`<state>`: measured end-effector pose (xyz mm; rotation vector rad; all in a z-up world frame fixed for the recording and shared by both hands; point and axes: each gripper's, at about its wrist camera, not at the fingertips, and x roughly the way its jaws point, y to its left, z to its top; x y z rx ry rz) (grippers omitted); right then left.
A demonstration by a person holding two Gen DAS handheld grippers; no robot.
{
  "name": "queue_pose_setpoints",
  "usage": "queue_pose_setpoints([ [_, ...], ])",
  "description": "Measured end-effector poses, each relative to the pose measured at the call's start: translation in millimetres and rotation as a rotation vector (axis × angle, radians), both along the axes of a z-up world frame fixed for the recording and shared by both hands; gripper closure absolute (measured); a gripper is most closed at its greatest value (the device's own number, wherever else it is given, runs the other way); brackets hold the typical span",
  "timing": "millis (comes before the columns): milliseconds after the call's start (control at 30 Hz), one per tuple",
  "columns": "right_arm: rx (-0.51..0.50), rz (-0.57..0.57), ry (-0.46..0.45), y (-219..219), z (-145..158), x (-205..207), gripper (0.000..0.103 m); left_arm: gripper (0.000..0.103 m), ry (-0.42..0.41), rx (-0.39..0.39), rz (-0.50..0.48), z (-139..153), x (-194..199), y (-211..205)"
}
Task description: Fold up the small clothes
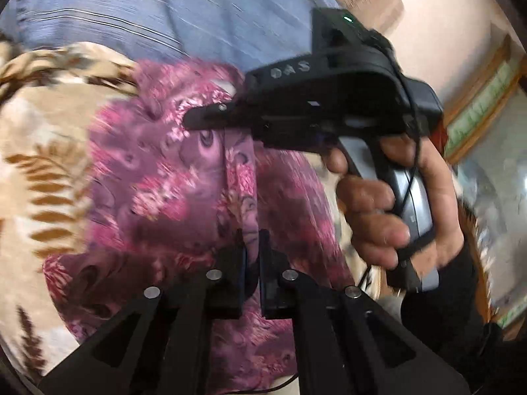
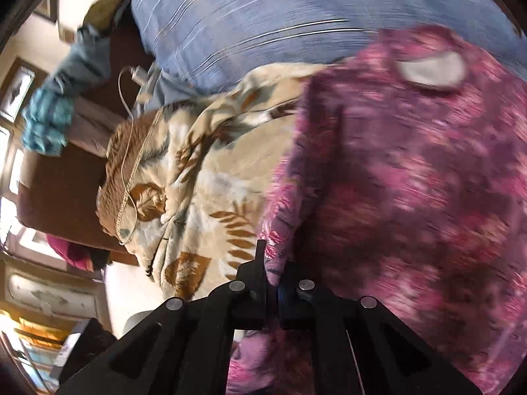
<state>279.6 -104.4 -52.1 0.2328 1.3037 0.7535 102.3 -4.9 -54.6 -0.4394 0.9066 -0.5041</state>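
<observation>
Left gripper [image 1: 253, 256]: clenched on a fold of the pink-and-purple floral garment [image 1: 184, 177], fabric pinched between the two black fingers [image 1: 234, 263] near the bottom of its own view. Right gripper [image 2: 273, 276]: likewise clamped on an edge of the same garment [image 2: 395, 181], cloth drawn up into the narrow gap between the pads. Seen also from the left wrist, right gripper [image 1: 197, 120] pointing leftward over the cloth, tips closed together on the fabric, held by a hand [image 1: 385, 204] wrapped round its grey handle, dark sleeve [image 1: 454, 296] below. Garment spread and partly lifted across a beige blanket [image 1: 39, 171] printed with brown leaves, a pale label [image 2: 431, 69] showing near its neck. Heavy motion blur over the cloth in both views. Beyond the blanket, a blue striped pillow [image 2: 263, 16] lying against it. Farther left in the right wrist view, a white cable [image 2: 126, 151] trailing over the blanket edge, a brown piece of furniture [image 2: 62, 194] beside it, and a crumpled teal cloth [image 2: 49, 125] on top of that.
</observation>
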Motion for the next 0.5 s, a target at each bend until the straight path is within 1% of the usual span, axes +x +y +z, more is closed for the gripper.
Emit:
queue_pose_setpoints([
  [33, 0.007, -0.015, 0.01, -14.6, -7.1, -0.7, 0.099, 0.096, 0.006, 0.026, -0.033, -3.4, -0.1, -12.2],
  [67, 0.011, -0.051, 0.027, -34.6, -20.5, -0.7, 0.099, 0.087, 0.013, 0.043, -0.063, -7.2, 1.2, -20.2],
  [100, 0.012, -0.074, 0.045, -47.6, -32.6, -0.2, 0.098, 0.071, 0.023, 0.058, -0.097, -11.5, 0.9, -28.9],
  [133, 0.015, -0.091, 0.06, -58.1, -45.9, -0.1, 0.094, 0.062, 0.033, 0.059, -0.131, -15.5, 0.3, -34.2],
  [167, 0.005, -0.108, 0.07, -70.2, -64.2, -0.1, 0.093, 0.055, 0.04, 0.043, -0.164, -18.8, -1.5, -36.4],
  [200, -0.006, -0.13, 0.069, -78.1, -76.3, -1.3, 0.088, 0.055, 0.04, 0.01, -0.186, -20.1, -4.1, -35.5],
  [233, 0.011, -0.156, 0.075, -87.5, -90.6, -2.8, 0.081, 0.055, 0.038, -0.021, -0.196, -20.2, -2.7, -30.3],
  [267, 0.056, -0.168, 0.086, -91.3, -97.1, -4.5, 0.082, 0.055, 0.035, -0.046, -0.195, -20.0, 2.3, -22.9],
  [300, 0.114, -0.191, 0.094, -98.0, -100.1, -7.4, 0.077, 0.052, 0.024, -0.08, -0.174, -13.8, 0.2, -12.7],
  [333, 0.12, -0.199, 0.096, -99.9, -97.5, -9.2, 0.071, 0.052, 0.019, -0.105, -0.148, -11.4, 1.3, -2.9],
  [367, 0.088, -0.189, 0.078, -99.0, -85.4, -9.8, 0.069, 0.051, 0.01, -0.159, -0.098, -7.1, 4.4, 15.9],
  [400, 0.077, -0.17, 0.043, -98.5, -71.6, -11.1, 0.065, 0.048, -0.004, -0.198, -0.066, -5.3, -1.6, 25.5],
  [433, 0.089, -0.159, -0.011, -100.9, -53.3, -14.8, 0.057, 0.045, -0.024, -0.228, -0.021, -1.2, -0.7, 40.9],
  [467, 0.104, -0.163, -0.043, -103.5, -39.9, -18.9, 0.051, 0.043, -0.053, -0.24, 0.038, 3.1, -1.0, 58.0],
  [500, 0.121, -0.166, -0.062, -107.4, -30.6, -23.6, 0.043, 0.039, -0.067, -0.237, 0.085, 5.9, 0.7, 69.1],
])
